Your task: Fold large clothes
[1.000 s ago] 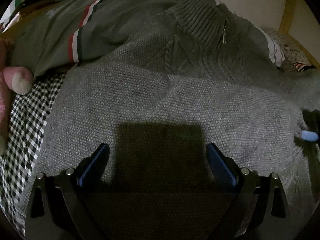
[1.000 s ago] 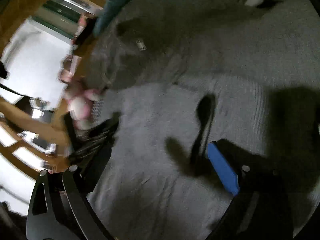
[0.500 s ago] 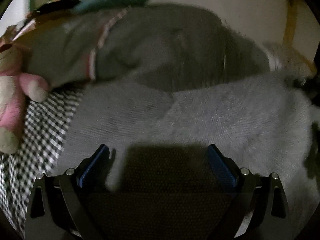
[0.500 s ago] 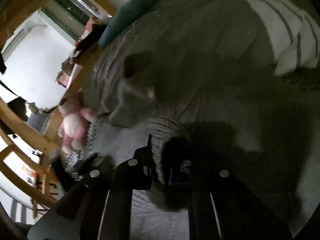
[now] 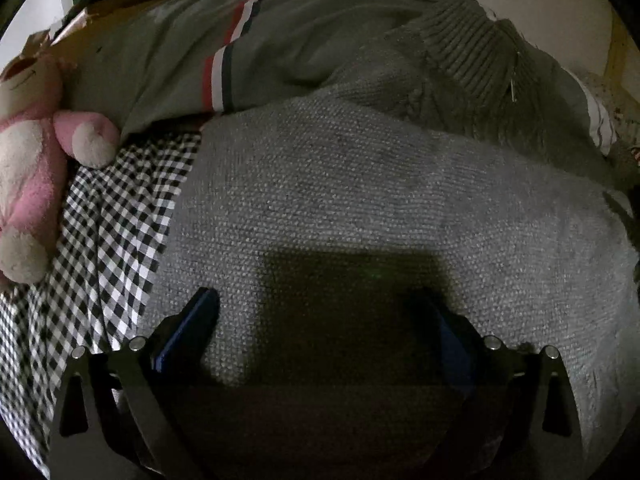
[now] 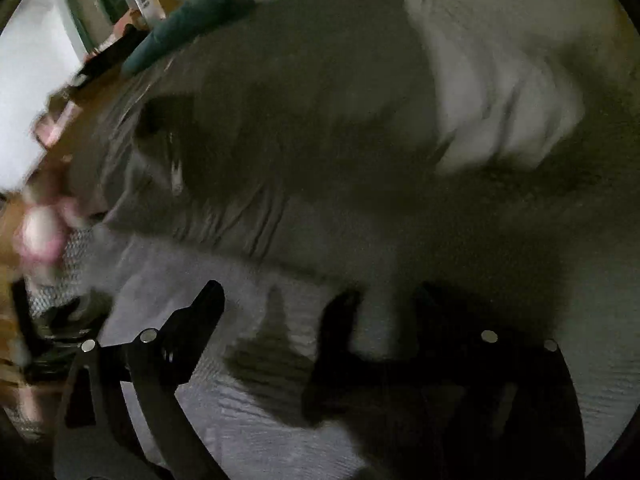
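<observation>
**Sweater partly folded, both hands free**

The grey sweater (image 5: pixel 360 208) lay on the checked bed (image 5: pixel 104 240), one flap folded over its middle. The left hand-held gripper (image 5: pixel 324 316) hovered over it, released. The right hand-held gripper (image 6: pixel 320 304) had just been opening, nothing between its jaws. Judging by the collar (image 5: pixel 472 52) lying unfolded, further folds remained.

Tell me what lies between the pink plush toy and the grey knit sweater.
In the left wrist view, black-and-white checked fabric fills the stretch between the pink plush toy and the near edge of the grey knit sweater. Nothing else sits on it.
</observation>
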A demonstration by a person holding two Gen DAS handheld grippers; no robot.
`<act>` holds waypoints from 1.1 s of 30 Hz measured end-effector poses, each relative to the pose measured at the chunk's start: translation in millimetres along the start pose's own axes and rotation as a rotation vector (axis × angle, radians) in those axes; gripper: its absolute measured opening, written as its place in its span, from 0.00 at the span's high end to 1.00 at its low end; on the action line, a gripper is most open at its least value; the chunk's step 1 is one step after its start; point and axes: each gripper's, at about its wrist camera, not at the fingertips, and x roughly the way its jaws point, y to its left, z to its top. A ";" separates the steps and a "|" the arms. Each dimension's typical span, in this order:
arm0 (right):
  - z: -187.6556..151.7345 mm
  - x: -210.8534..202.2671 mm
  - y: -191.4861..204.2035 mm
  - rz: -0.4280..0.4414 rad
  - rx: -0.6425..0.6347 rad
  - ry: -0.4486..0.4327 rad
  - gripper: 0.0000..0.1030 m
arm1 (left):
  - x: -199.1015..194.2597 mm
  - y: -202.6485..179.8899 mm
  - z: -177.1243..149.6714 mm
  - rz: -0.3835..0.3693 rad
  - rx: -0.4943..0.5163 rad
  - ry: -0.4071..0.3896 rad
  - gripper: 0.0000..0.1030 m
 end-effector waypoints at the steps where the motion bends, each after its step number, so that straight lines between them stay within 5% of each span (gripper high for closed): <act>1: 1.0 -13.5 9.6 -0.048 -0.037 -0.039 0.03 | 0.1 -1.5 0.1 0.009 0.006 -0.003 0.06; 3: -1.9 -27.9 42.0 -0.069 -0.086 -0.050 0.03 | -0.3 -2.7 -0.1 0.017 0.009 -0.009 0.06; 7: -27.4 9.8 108.6 -0.056 -0.207 0.081 0.03 | -0.7 -5.8 -1.6 0.025 0.005 -0.019 0.05; 10: -54.3 49.9 139.2 -0.156 -0.316 0.179 0.03 | 0.1 2.7 -6.8 0.036 0.003 -0.027 0.04; 13: -52.6 51.4 126.2 -0.114 -0.282 0.168 0.03 | -0.2 6.5 -8.3 0.032 0.006 -0.031 0.04; 16: -44.3 42.6 95.8 -0.235 -0.258 0.149 0.03 | -0.6 7.3 -7.9 0.038 0.006 -0.034 0.04; 19: -38.9 22.3 64.1 -0.198 -0.119 0.153 0.03 | -16.2 5.2 -1.7 0.059 -0.001 -0.082 0.05; 24: -50.3 3.0 84.2 -0.186 -0.192 0.116 0.03 | -61.0 -29.4 13.0 -0.038 -0.001 -0.213 0.05; 29: -68.8 24.1 77.8 -0.188 -0.211 0.167 0.03 | -11.3 -66.1 8.2 0.014 0.092 -0.049 0.05; 33: -66.9 7.5 50.7 -0.173 -0.145 0.182 0.03 | 7.4 -51.5 8.0 -0.048 0.026 0.010 0.04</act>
